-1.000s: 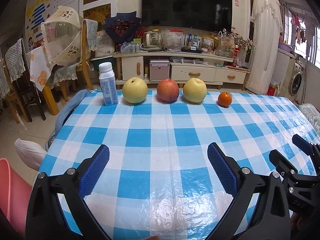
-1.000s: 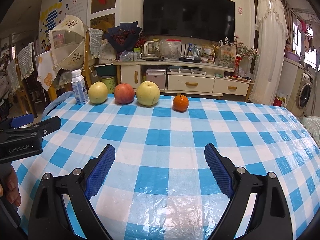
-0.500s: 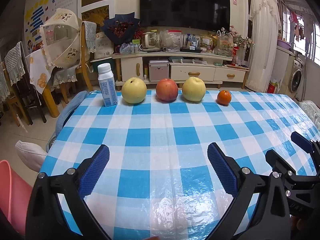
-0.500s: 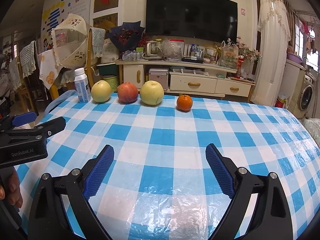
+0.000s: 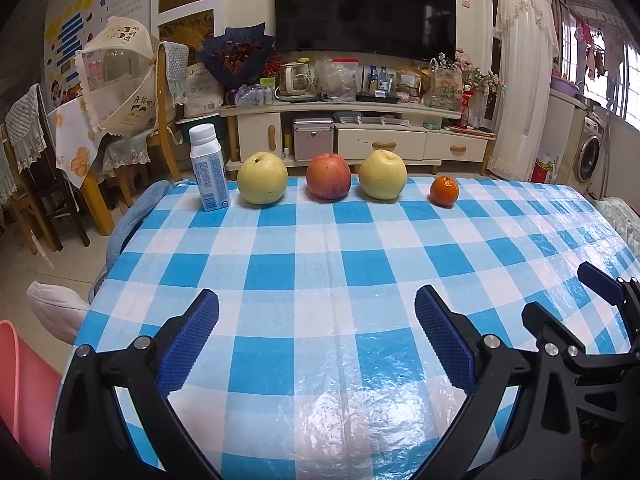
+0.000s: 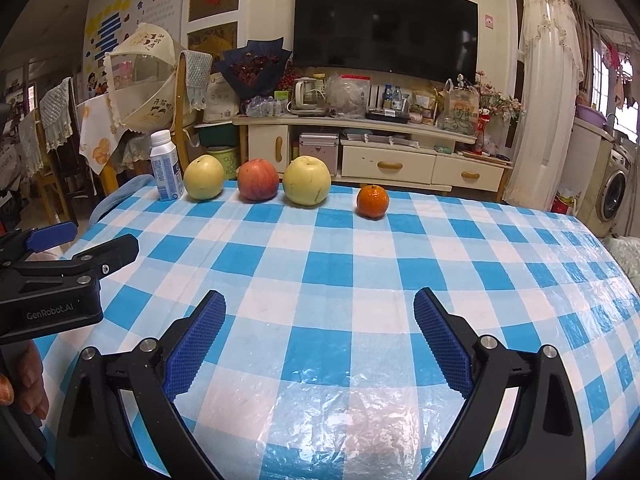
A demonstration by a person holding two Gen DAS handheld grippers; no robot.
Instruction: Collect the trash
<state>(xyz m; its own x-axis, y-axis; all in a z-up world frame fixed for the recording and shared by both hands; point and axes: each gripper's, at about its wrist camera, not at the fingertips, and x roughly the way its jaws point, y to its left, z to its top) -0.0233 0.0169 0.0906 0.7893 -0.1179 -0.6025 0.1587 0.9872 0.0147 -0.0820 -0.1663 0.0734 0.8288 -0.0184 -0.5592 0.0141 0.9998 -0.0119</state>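
Note:
A white and blue milk bottle (image 5: 208, 170) stands upright at the far left of the checked table (image 5: 320, 264); it also shows in the right wrist view (image 6: 166, 165). My left gripper (image 5: 317, 334) is open and empty above the near part of the table. My right gripper (image 6: 319, 334) is open and empty, to the right of the left one. Both are far from the bottle.
Along the far edge sit a yellow pear (image 5: 262, 178), a red apple (image 5: 328, 176), a second pear (image 5: 383, 175) and a small orange (image 5: 444, 191). A pink bin (image 5: 18, 384) stands on the floor at the left. Chairs and a TV cabinet lie beyond.
Both grippers have edged slightly forward and up over the table. The objects have not moved.

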